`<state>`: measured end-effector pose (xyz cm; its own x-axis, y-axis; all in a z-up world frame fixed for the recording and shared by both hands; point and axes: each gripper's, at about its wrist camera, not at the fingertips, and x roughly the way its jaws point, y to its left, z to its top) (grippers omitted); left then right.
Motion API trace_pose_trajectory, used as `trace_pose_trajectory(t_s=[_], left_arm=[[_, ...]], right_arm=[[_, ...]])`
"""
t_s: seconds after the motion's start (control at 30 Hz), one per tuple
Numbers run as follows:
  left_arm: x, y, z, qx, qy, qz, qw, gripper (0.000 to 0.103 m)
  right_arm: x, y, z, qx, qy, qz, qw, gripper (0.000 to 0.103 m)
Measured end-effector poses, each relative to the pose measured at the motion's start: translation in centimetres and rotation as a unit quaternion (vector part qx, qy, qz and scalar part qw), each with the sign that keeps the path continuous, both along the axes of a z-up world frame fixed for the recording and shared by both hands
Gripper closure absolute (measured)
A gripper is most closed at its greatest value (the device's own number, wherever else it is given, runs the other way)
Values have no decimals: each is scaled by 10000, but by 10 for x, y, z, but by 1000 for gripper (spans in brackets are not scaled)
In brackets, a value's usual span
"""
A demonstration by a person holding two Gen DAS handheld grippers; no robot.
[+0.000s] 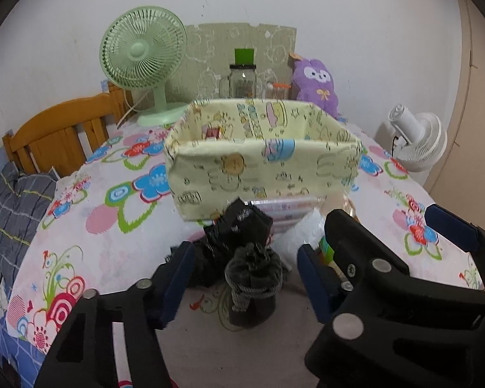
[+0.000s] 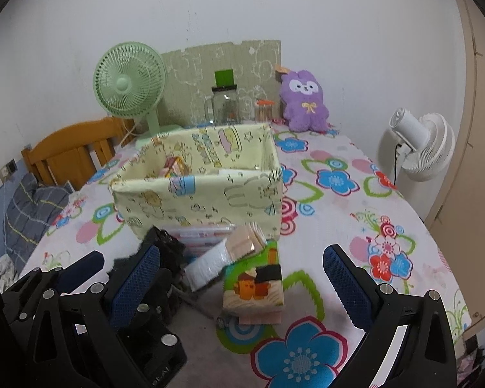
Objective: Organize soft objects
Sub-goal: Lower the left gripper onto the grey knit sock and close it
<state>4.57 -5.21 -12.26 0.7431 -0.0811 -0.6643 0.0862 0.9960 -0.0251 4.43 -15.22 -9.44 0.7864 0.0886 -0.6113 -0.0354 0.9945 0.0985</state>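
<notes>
The left gripper (image 1: 242, 278) stands spread around a rolled dark sock (image 1: 253, 286) on the bed (image 1: 90, 200) — pads apart from it. The right gripper (image 2: 242, 287), wide apart, straddles a picture box (image 2: 253, 286) — near the fabric bin (image 2: 207, 200).

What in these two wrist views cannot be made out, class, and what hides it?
- Fabric bin contents: left wrist view, the front wall hides all but one small colourful item.
- Clear packet stack: right wrist view, bin and black bundle cover most of it.
- Dark rolled bundle: left wrist view, blurred; whether the left tongs touch it is unclear.
- Print on glass jar: too small.
</notes>
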Motion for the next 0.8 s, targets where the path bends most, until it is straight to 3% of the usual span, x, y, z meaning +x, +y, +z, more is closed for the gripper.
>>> trace_pose_trajectory(t_s=[0.23,0.8], left_arm=[[0,-5,-14,45,228,-88,9997,60],[14,-8,-35,19,537,-102,9985,67]], right_arm=[[0,-3,-16,-38,180,-39,9998,1],[11,-5,-40,-87,569,-66,9983,2]])
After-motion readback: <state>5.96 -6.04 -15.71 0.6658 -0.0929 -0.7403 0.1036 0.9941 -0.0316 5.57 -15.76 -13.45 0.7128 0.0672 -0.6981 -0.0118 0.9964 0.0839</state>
